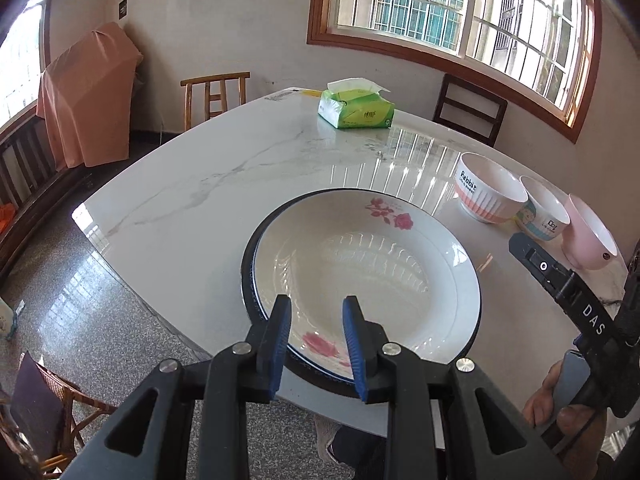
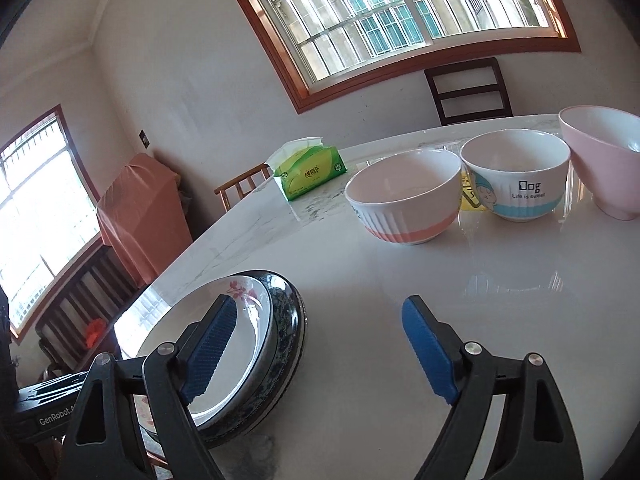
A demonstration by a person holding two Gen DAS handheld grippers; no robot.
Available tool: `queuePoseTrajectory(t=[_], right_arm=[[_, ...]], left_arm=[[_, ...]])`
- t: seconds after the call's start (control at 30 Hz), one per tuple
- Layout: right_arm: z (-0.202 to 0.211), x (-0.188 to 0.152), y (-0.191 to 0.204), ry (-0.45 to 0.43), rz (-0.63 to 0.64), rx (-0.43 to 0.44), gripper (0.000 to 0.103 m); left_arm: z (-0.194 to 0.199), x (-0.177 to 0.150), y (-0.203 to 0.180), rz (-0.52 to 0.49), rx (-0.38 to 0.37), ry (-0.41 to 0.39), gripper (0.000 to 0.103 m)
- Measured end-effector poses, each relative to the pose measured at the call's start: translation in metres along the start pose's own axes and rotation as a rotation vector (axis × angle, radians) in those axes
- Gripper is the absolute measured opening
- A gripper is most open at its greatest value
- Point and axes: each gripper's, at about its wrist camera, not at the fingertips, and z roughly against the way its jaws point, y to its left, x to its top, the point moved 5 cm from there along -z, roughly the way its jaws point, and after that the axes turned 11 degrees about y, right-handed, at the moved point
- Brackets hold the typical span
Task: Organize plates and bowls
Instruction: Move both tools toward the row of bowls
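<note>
Our left gripper (image 1: 316, 322) hovers over the near rim of the rose plate (image 1: 372, 272), fingers a narrow gap apart, nothing pinched. Our right gripper (image 2: 320, 344) has fingers spread wide, empty, pointing at bare worktop (image 2: 500, 320) between the plates and the bowls.

The rose plate sits nested on a dark patterned plate (image 2: 286, 320) at the near worktop edge. Three bowls stand in a row further right: ribbed coral-band bowl (image 2: 404, 200), Dog bowl (image 2: 516, 176), pink bowl (image 2: 604, 160), close together, possibly touching.

We judge all of it glazed ceramic: stiff, fairly heavy, slippery, chips easily. Best hold is a rim pinch, one finger inside and one outside; the plates are too flat for anything else.

The worktop is glossy white marble, hard and slick, so pieces will slide and clink. A green tissue pack (image 1: 356, 110) lies at the far side. Chairs, barred windows and a cloth-covered object stand around the room.
</note>
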Motion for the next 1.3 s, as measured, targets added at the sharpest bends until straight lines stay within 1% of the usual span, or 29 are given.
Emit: queuePoseTrajectory(t=[0.2, 0.33, 0.53, 0.67, 0.73, 0.83, 0.9, 0.93, 1.0, 1.1, 1.17, 1.2, 1.23, 1.3], right_arm=[[0.019, -0.001, -0.045, -0.018, -0.156, 0.009, 0.084], [0.038, -0.006, -0.084, -0.031, -0.28, -0.004, 0.084], [0.085, -0.015, -0.139, -0.081, -0.36, -0.101, 0.084], [0.119, -0.021, -0.183, -0.108, -0.412, -0.186, 0.084], [0.134, -0.025, -0.207, -0.128, -0.451, -0.214, 0.084], [0.15, -0.028, -0.243, -0.138, -0.523, -0.244, 0.084], [0.159, -0.029, -0.264, -0.143, -0.572, -0.241, 0.084], [0.162, -0.028, -0.27, -0.148, -0.575, -0.253, 0.084], [0.166, -0.027, -0.278, -0.153, -0.58, -0.248, 0.084], [0.163, -0.023, -0.28, -0.125, -0.555, -0.224, 0.084], [0.159, -0.018, -0.281, -0.085, -0.523, -0.21, 0.083], [0.157, -0.012, -0.282, -0.061, -0.497, -0.205, 0.081], [0.157, -0.004, -0.283, -0.042, -0.47, -0.204, 0.076], [0.163, 0.015, -0.284, -0.027, -0.418, -0.22, 0.075]], left_arm=[[0.01, -0.01, -0.036, -0.079, 0.008, -0.005, 0.027], [0.013, -0.018, -0.064, -0.135, 0.007, -0.002, 0.027], [0.007, -0.033, -0.114, -0.236, -0.006, 0.029, 0.027], [0.002, -0.043, -0.152, -0.304, -0.026, 0.058, 0.027], [-0.002, -0.046, -0.171, -0.337, -0.043, 0.079, 0.027], [-0.008, -0.048, -0.2, -0.37, -0.093, 0.132, 0.027], [-0.011, -0.048, -0.219, -0.384, -0.139, 0.166, 0.027], [-0.01, -0.047, -0.23, -0.39, -0.163, 0.178, 0.027], [-0.01, -0.042, -0.251, -0.392, -0.238, 0.214, 0.027], [-0.01, -0.029, -0.283, -0.385, -0.344, 0.256, 0.027], [-0.013, -0.016, -0.304, -0.36, -0.407, 0.298, 0.027], [-0.014, -0.009, -0.313, -0.338, -0.446, 0.316, 0.027], [-0.016, 0.001, -0.322, -0.314, -0.479, 0.324, 0.027], [-0.021, 0.021, -0.336, -0.268, -0.528, 0.34, 0.027]])
